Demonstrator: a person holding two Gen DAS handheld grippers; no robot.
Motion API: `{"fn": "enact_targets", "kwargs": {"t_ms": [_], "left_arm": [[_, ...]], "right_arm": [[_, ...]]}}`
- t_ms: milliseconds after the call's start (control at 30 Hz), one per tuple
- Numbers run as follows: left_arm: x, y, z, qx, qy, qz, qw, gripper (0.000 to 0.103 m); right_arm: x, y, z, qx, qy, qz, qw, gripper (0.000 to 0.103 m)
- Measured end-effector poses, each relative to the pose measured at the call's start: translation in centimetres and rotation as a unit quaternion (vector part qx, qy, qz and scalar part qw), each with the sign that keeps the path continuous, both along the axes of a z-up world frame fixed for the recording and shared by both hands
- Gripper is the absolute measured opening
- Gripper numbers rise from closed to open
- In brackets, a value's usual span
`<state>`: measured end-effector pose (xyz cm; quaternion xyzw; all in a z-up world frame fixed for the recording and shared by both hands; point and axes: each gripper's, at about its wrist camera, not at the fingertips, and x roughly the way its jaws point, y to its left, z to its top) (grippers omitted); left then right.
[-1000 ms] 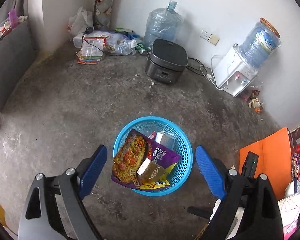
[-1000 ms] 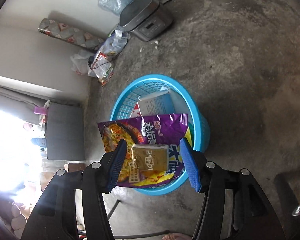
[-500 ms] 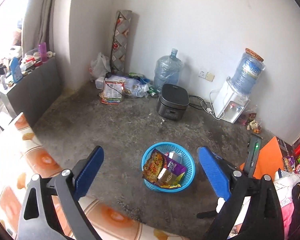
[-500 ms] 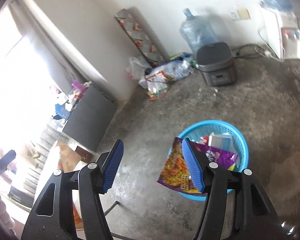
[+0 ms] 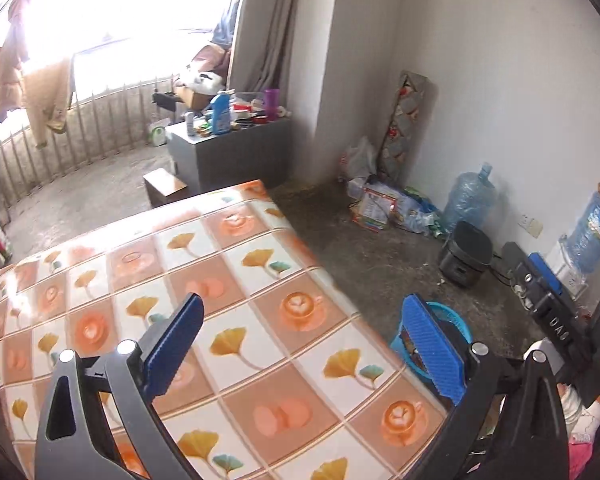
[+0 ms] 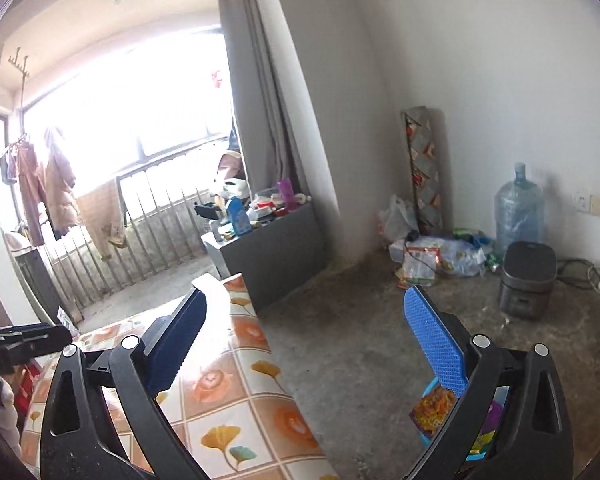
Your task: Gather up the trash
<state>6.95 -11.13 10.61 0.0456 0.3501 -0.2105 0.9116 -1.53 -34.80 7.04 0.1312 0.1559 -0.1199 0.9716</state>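
Note:
The blue trash basket (image 5: 458, 321) stands on the concrete floor beside the table and is half hidden behind my left gripper's right finger. In the right wrist view an orange and purple snack wrapper (image 6: 436, 404) sticks out of the basket (image 6: 431, 439) behind the right finger. My left gripper (image 5: 302, 304) hangs open above the table's patterned cloth (image 5: 260, 272) with nothing between its fingers. My right gripper (image 6: 306, 294) is raised over the table's edge, its jaws opening and empty.
Wrappers and bags (image 5: 380, 204) lie piled against the far wall beside a water jug (image 5: 470, 196). A dark rice cooker (image 5: 466, 256) and a water dispenser (image 5: 592, 232) stand along that wall. A cluttered grey cabinet (image 6: 268, 248) stands by the balcony opening.
Both grippers rose and drew back from the basket to above the table. The right gripper let go of the small packet it hovered around, and its jaws spread wide.

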Motion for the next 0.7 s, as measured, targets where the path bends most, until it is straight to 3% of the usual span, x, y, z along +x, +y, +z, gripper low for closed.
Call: {"fn": "enact_targets", "kwargs": {"t_ms": [267, 533, 700], "left_arm": [[-5.0, 8.7, -1.3, 0.042, -0.033, 0.118, 0.9915, 0.097], [-8.8, 12.3, -3.6, 0.008, -0.047, 0.173, 0.9838, 0.097], [-9.4, 12.6, -5.0, -0.016, -0.008, 0.163, 0.9865, 0.097]], "right_arm": [[0.3, 6.9, 3.0, -0.038, -0.035, 0.065, 0.997, 0.095], [0.6, 12.3, 3.6, -0.067, -0.026, 0.135, 0.988, 0.095], [0.2, 14.3, 4.1, -0.09, -0.022, 0.151, 0.984, 0.095]]}}
